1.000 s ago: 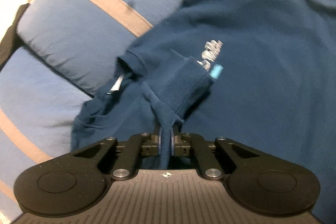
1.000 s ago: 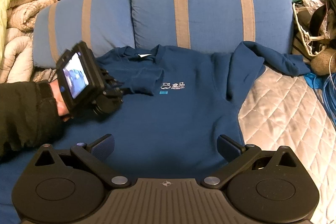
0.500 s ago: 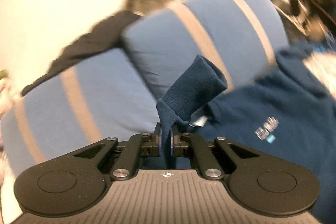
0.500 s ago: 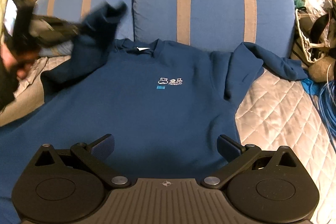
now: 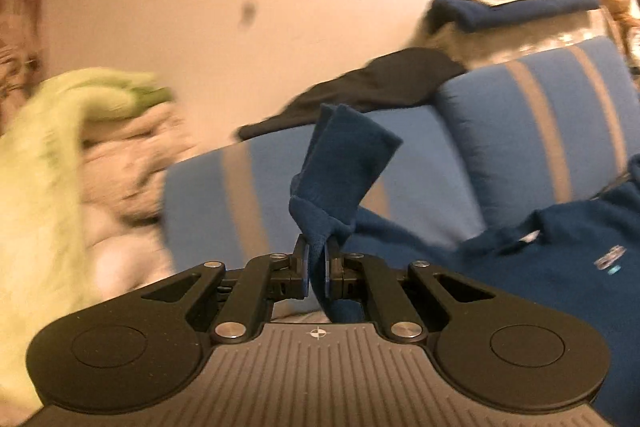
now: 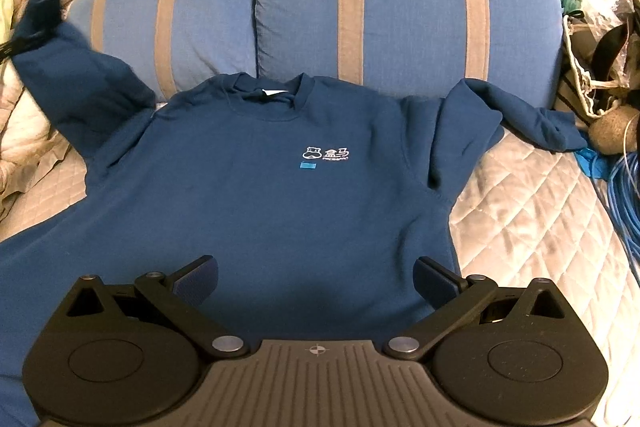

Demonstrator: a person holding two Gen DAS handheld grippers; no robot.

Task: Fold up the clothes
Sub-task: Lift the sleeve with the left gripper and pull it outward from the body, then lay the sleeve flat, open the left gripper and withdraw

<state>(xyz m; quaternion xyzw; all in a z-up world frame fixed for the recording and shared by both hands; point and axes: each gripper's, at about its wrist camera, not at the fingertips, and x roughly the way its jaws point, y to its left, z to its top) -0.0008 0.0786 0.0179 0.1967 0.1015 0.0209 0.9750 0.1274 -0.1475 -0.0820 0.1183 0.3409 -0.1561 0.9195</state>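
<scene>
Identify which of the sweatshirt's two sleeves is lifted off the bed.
The sleeve at image left, its cuff pinched in the left gripper; the other sleeve lies slack.

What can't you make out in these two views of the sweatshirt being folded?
- Left tool: cut off by the right view's left edge.
- Sweatshirt hem: hidden behind the right tool in its own view.
- Chest logo: lettering too small to read.
- Blanket pile: blurred in the left view.

Warm yellowish indoor light, soft shadows; left wrist view motion-blurred — right wrist view sharp, fisheye bending at edges
</scene>
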